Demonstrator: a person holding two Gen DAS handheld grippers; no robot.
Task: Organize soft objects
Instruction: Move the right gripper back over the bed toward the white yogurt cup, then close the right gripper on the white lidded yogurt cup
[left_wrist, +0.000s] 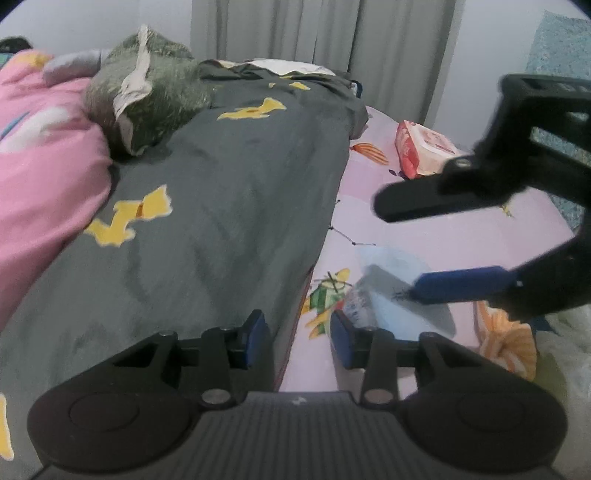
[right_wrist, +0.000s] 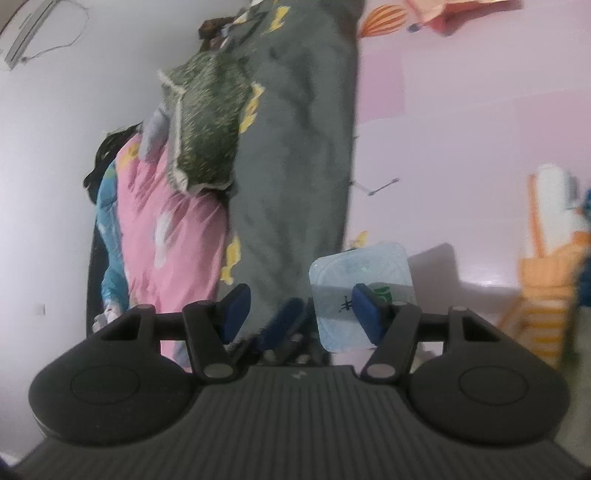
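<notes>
A grey blanket with yellow figures (left_wrist: 229, 192) lies along a bed with a pale pink printed sheet (left_wrist: 461, 236). A green-and-cream cushion (left_wrist: 147, 96) rests on the blanket beside a pink quilt (left_wrist: 40, 155). A pale blue tissue pack (left_wrist: 399, 291) lies on the sheet. My left gripper (left_wrist: 297, 338) is open and empty, low over the blanket's edge. My right gripper (left_wrist: 402, 251) comes in from the right, open, its blue lower finger on the pack. In the right wrist view, turned sideways, the right gripper (right_wrist: 301, 314) is open with the pack (right_wrist: 358, 291) by its right pad; the cushion (right_wrist: 210, 122) and blanket (right_wrist: 295, 155) lie beyond.
A red-and-white packet (left_wrist: 421, 147) lies on the sheet at the far right. Grey curtains (left_wrist: 325, 37) hang behind the bed. A teal cushion (left_wrist: 561, 48) stands at the right edge. An orange and white object (right_wrist: 546, 251) shows at the right in the right wrist view.
</notes>
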